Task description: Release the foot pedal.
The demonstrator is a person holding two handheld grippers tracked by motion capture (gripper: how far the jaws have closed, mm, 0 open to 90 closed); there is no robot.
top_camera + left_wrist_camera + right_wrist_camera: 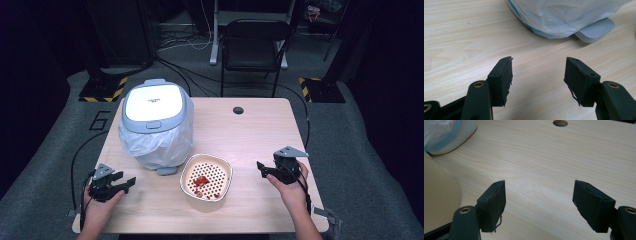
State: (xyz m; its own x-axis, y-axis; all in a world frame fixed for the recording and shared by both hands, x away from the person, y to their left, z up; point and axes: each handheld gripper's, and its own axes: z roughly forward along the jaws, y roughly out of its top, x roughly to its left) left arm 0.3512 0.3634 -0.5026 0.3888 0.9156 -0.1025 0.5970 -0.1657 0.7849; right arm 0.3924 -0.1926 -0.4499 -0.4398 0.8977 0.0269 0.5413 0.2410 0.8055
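1. The cream strainer bowl (206,180), with red scraps inside, sits at the table's (260,135) near middle, between both grippers.
2. In the left gripper view, the left gripper (537,75) is released, empty, facing the bin's pedal (596,29).
3. The right gripper (539,200) gapes empty above bare wood; the bowl's wall edges its own view.
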